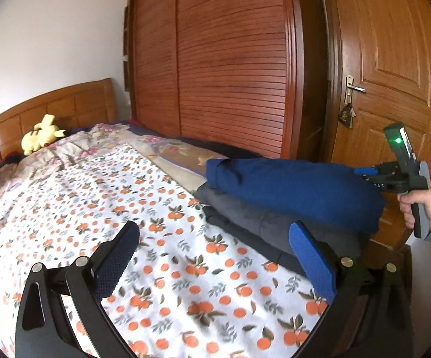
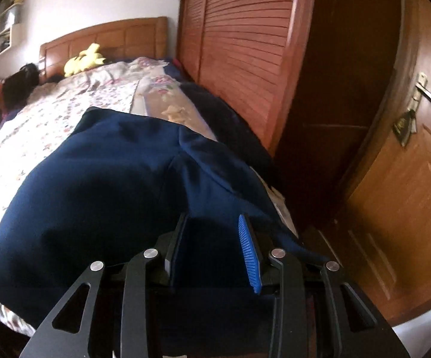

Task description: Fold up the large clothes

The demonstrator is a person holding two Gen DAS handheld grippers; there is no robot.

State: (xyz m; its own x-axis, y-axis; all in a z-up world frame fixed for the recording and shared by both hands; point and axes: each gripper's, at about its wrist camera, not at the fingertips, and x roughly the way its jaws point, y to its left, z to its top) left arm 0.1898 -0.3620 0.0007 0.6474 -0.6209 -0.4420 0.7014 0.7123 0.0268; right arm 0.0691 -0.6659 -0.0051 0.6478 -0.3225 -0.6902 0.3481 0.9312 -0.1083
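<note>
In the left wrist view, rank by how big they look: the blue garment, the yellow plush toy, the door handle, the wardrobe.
Largest to smallest as they look:
1. wardrobe
2. blue garment
3. yellow plush toy
4. door handle
The toy lies far up the bed, so it may look smaller than it really is.

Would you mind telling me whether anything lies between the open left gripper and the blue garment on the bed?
Nothing visible does. The left gripper hangs open over the orange-print bedsheet, and only bare sheet separates it from the blue garment, which rests on a grey folded garment to its right.
</note>
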